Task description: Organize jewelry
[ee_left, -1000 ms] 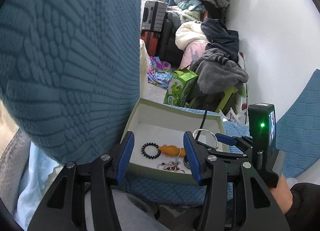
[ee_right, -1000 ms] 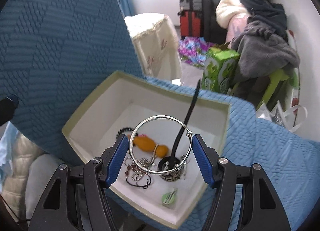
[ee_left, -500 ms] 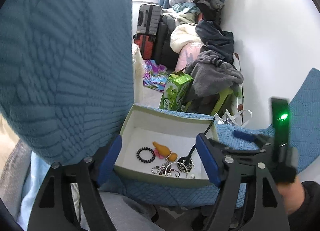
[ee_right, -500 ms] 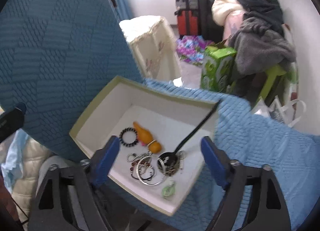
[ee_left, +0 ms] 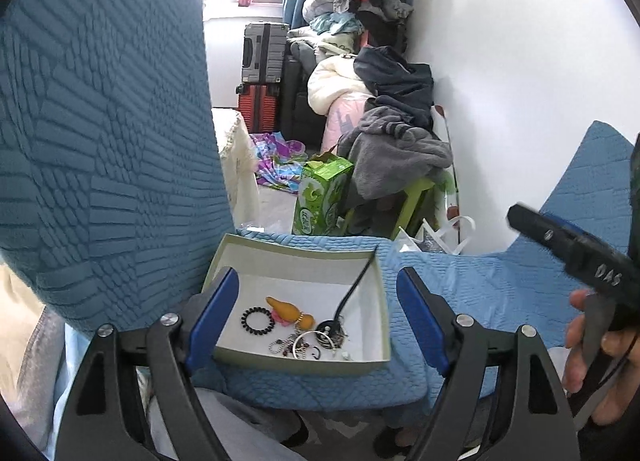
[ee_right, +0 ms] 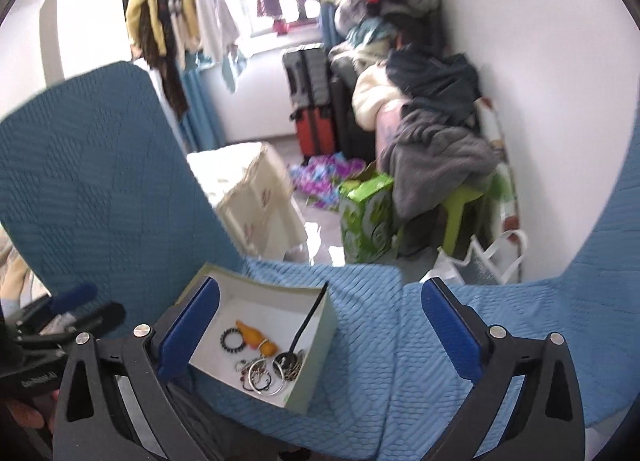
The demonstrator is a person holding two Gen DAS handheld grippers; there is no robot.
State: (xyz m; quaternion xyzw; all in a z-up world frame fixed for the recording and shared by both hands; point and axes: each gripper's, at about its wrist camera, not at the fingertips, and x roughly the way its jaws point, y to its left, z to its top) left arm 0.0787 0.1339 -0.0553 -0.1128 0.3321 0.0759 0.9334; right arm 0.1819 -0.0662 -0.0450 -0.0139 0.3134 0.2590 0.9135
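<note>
Both of my grippers, left (ee_left: pixel 318 317) and right (ee_right: pixel 318 329), hover released and empty above the pale green cardboard box (ee_left: pixel 298 255).
Thin silver bangle (ee_right: pixel 262 377) lies in the box among tangled trinkets; I judge this step finished, next I need another loose piece.

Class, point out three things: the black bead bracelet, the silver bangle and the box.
black bead bracelet (ee_left: pixel 257 318), left wrist view, on its beads.
silver bangle (ee_right: pixel 253 375), right wrist view, left rim.
box (ee_left: pixel 296 255), left wrist view, far wall.
</note>
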